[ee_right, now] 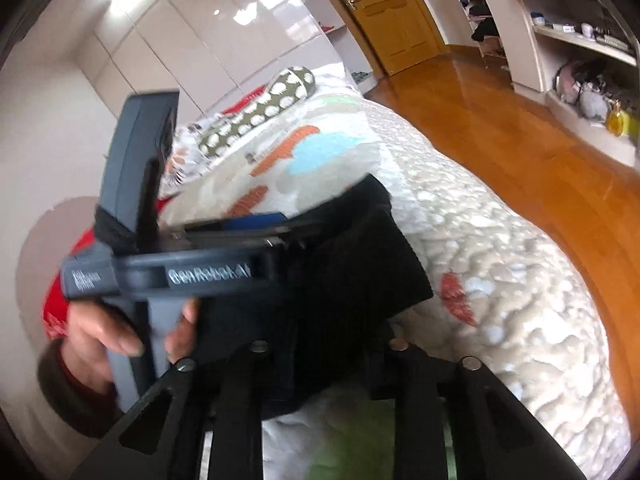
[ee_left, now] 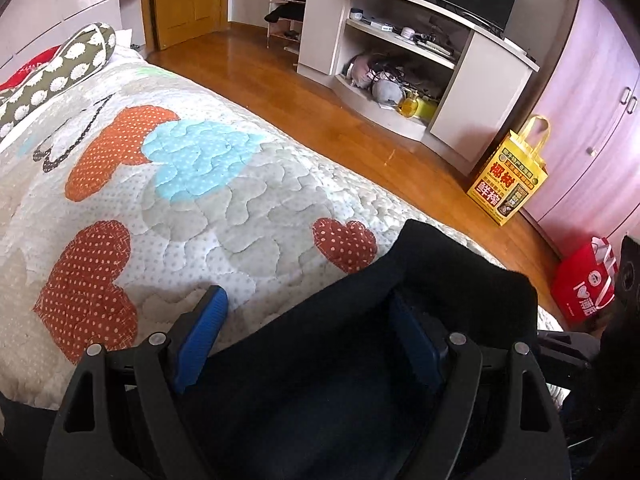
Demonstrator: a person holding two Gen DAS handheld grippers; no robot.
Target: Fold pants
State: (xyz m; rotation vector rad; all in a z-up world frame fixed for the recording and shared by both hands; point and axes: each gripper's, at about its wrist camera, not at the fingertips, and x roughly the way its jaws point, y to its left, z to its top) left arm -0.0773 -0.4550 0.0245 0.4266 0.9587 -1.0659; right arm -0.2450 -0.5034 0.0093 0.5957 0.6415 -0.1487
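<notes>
One pair of dark pants [ee_left: 360, 344], bunched at the quilted bed's [ee_left: 180, 184] 5 o'clock edge. Left gripper [ee_left: 308, 336], fingers spread, straddles the cloth. Right gripper [ee_right: 324, 344]: closure cannot be told; cloth covers its fingers. One bare hand [ee_right: 100, 336] grips the left tool's handle at 8 o'clock.

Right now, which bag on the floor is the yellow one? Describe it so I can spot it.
Start at the pink wardrobe right of the white TV cabinet. On the wooden floor against it stands the yellow bag, upright with looped handles and red Chinese lettering; the red bag nearby sits lower, nearer the camera.
</notes>
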